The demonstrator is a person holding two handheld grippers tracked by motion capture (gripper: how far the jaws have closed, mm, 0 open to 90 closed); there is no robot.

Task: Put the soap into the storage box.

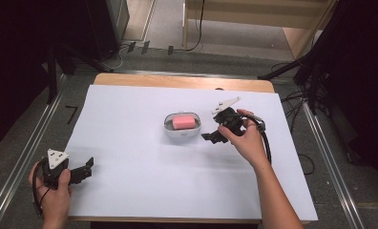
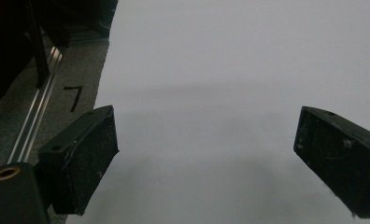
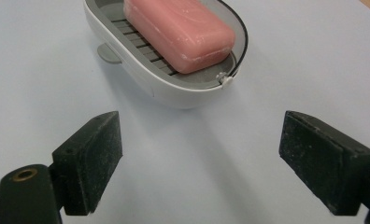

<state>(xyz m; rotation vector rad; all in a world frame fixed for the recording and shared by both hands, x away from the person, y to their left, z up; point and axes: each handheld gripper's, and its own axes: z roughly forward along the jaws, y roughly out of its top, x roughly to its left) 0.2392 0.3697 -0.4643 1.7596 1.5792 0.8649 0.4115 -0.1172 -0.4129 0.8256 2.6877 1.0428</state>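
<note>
We see a pink soap bar (image 1: 183, 121) lying in a white soap dish (image 1: 168, 129) at the centre of the white bench (image 1: 130, 167). Just right of the dish, our right claw (image 1: 210, 137) is released, jaws spread. At lower left, our left claw (image 1: 86, 167) is likewise released over bare bench.

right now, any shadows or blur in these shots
High view: dark surround, soft shadow under the soap dish. Right gripper view: soap sharp, dish shadow falling toward the open right claw. Left gripper view: open left claw, faint shadow bands on the white sheet.
</note>
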